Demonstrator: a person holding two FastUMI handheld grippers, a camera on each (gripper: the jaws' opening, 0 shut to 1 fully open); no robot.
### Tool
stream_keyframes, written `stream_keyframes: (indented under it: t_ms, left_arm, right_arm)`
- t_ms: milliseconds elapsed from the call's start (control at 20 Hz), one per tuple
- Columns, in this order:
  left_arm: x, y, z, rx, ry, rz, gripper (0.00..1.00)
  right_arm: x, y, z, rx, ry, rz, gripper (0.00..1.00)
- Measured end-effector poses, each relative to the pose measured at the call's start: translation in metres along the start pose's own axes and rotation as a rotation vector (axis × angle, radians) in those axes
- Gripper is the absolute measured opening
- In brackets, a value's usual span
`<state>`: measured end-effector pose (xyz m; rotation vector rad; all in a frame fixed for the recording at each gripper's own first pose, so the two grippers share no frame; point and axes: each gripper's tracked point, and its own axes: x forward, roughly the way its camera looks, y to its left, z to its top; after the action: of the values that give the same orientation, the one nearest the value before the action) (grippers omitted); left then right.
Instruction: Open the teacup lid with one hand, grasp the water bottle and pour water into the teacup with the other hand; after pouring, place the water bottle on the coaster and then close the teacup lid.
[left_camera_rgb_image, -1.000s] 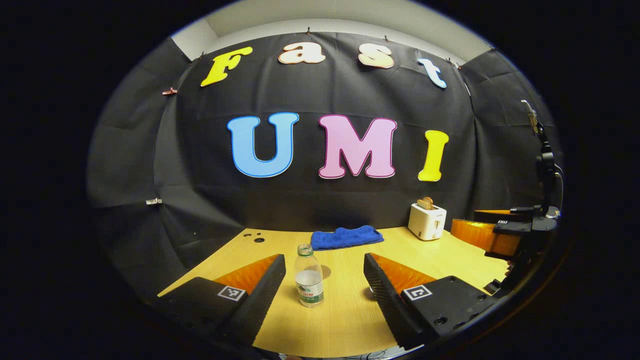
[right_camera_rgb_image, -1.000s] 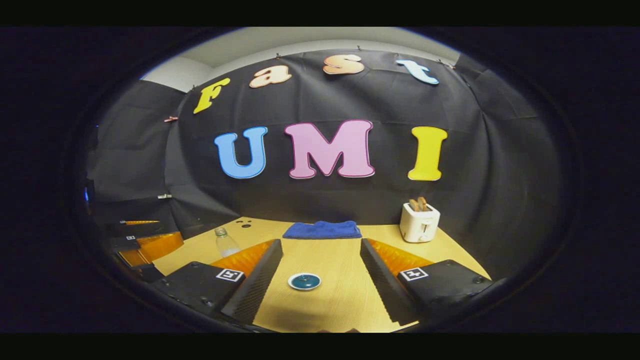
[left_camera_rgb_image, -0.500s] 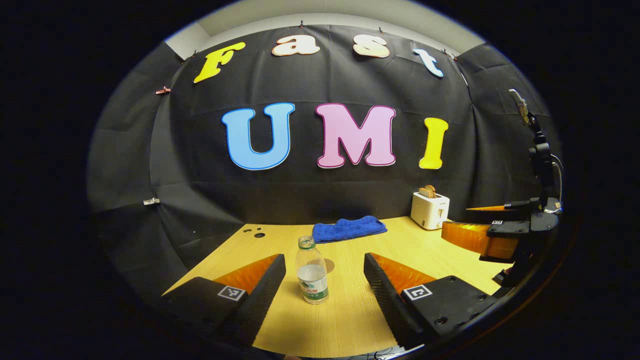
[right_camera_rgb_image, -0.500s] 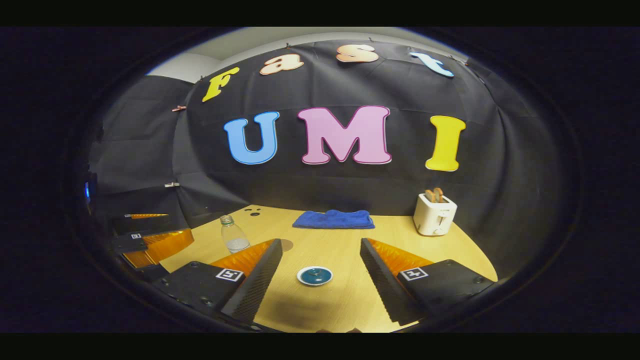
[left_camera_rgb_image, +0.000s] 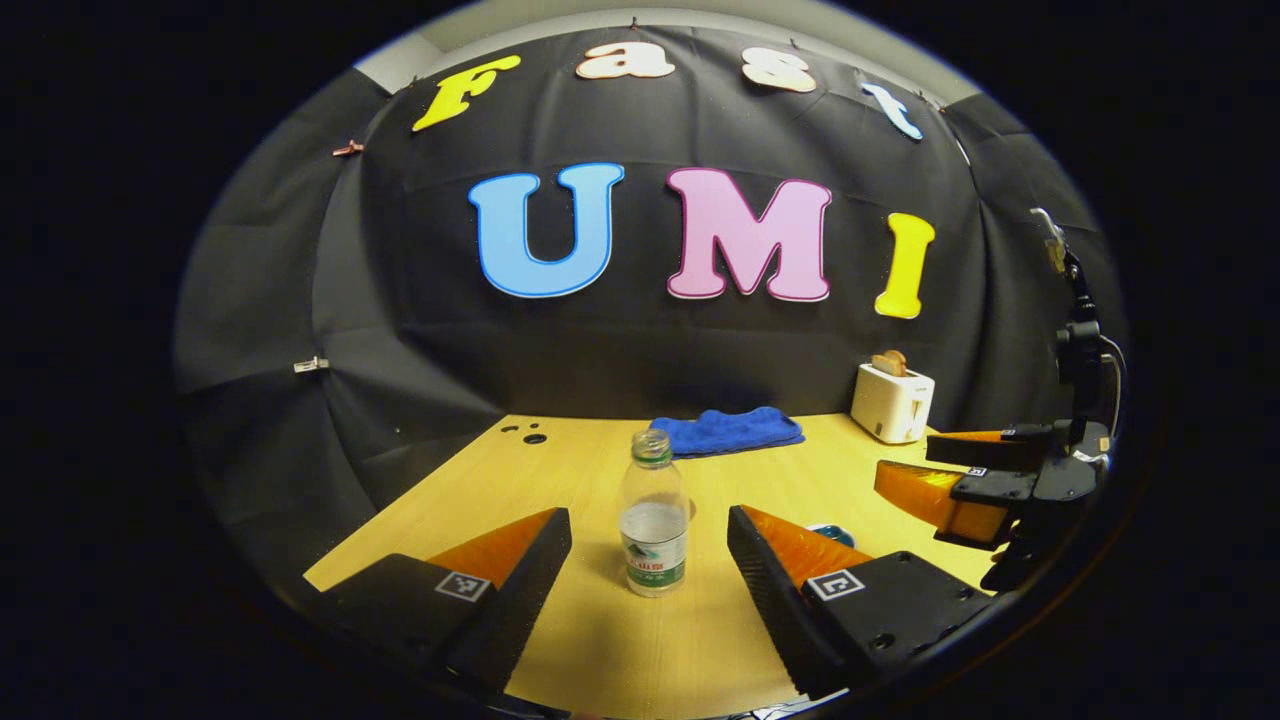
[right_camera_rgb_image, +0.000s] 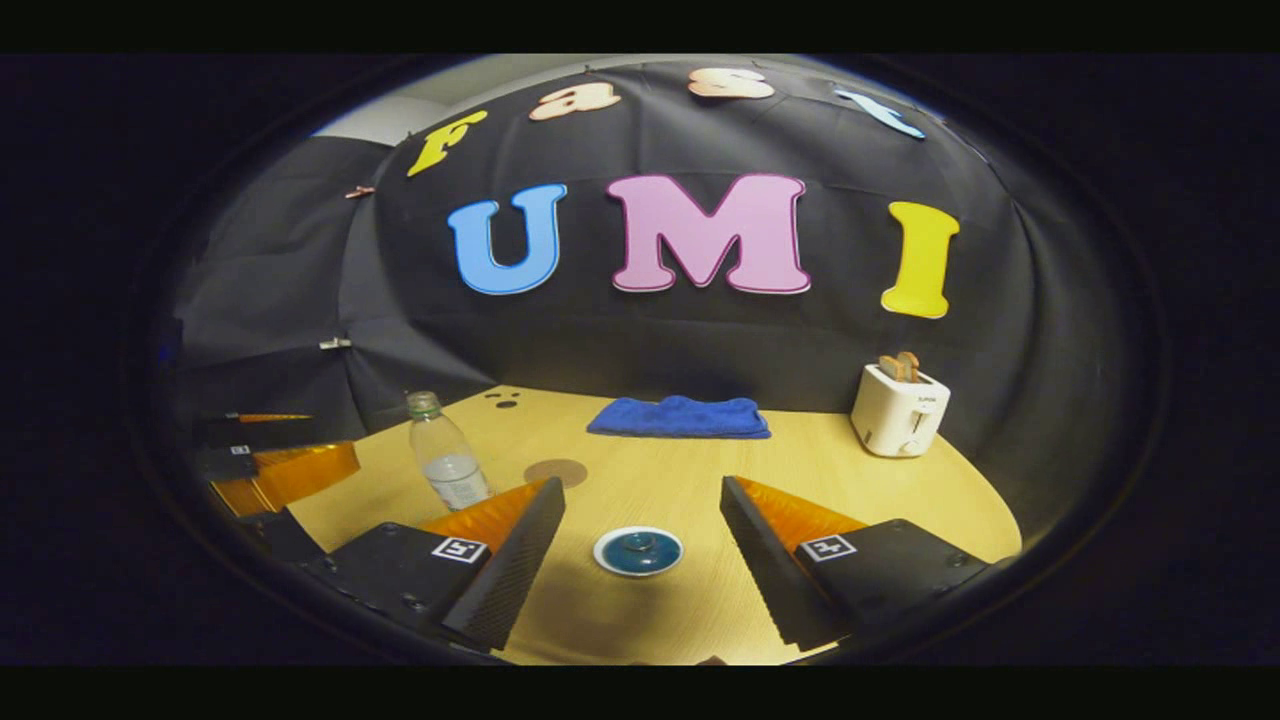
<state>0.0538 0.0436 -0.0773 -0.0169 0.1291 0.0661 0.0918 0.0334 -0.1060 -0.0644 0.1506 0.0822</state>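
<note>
A clear uncapped water bottle (left_camera_rgb_image: 654, 525) with a green label stands upright on the wooden table, ahead of my open left gripper (left_camera_rgb_image: 650, 555) and between the lines of its fingers, not touched. The right gripper view shows the same bottle (right_camera_rgb_image: 445, 455) at left. A teacup with a dark blue lid (right_camera_rgb_image: 638, 551) sits on the table just ahead of my open right gripper (right_camera_rgb_image: 640, 535), untouched. A sliver of the teacup (left_camera_rgb_image: 832, 534) peeks past the left gripper's right finger. A round brown coaster (right_camera_rgb_image: 556, 471) lies flat behind the bottle. The right gripper (left_camera_rgb_image: 975, 480) also appears at the far right of the left gripper view.
A folded blue towel (right_camera_rgb_image: 680, 417) lies at the back of the table (right_camera_rgb_image: 800, 470). A white toaster (right_camera_rgb_image: 895, 410) with bread stands at the back right. Small dark holes (right_camera_rgb_image: 503, 399) mark the back left corner. The left gripper (right_camera_rgb_image: 270, 460) appears at the left edge.
Both grippers have moved forward and tilted down; the bottle and the teacup look larger and nearer. The coaster and a sliver of the teacup have come into sight. Nothing was grasped.
</note>
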Motion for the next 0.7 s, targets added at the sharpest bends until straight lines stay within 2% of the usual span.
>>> stream_keyframes:
  t_ms: [350, 700]
  left_arm:
    - [0.027, 0.015, -0.050, -0.070, 0.045, 0.031, 0.99]
    - [0.038, 0.017, -0.088, -0.149, 0.123, 0.022, 0.99]
  right_arm:
    - [0.054, -0.004, -0.074, 0.025, 0.092, 0.009, 0.97]
    - [0.081, -0.004, -0.098, -0.015, 0.091, 0.001, 0.97]
